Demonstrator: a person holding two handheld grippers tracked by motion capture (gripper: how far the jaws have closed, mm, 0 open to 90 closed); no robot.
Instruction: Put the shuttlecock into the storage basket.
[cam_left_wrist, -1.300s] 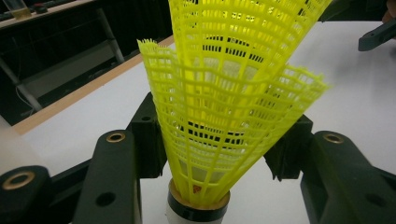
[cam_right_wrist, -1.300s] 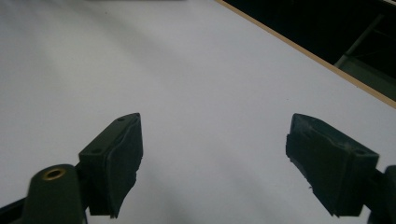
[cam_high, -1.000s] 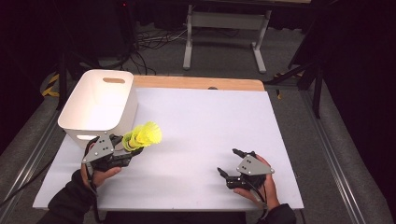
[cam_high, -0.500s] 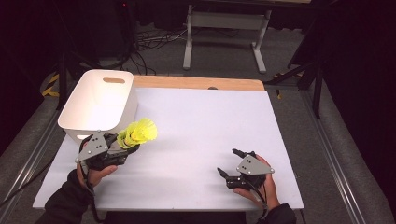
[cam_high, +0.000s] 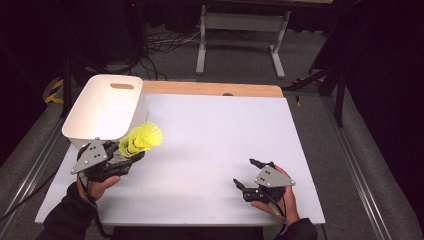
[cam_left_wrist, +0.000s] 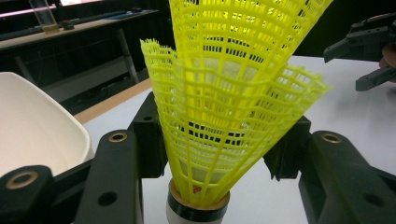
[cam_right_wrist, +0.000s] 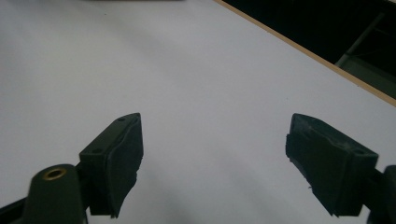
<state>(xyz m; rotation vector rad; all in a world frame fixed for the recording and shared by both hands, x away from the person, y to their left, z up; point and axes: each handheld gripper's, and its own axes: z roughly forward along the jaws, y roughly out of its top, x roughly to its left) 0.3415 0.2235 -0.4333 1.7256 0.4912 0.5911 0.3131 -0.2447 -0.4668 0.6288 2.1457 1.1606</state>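
White worktop, white bin at its left rear. Left tongs hold a yellow shuttlecock just beside the bin's near wall. Looks like a carry; next, lift over the rim, release. Right tongs rest wide, empty.

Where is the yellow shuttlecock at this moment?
In the high view the shuttlecock is at the table's left side, held in the left claw, just beside the near right corner of the white bin; its skirt points up and to the right.
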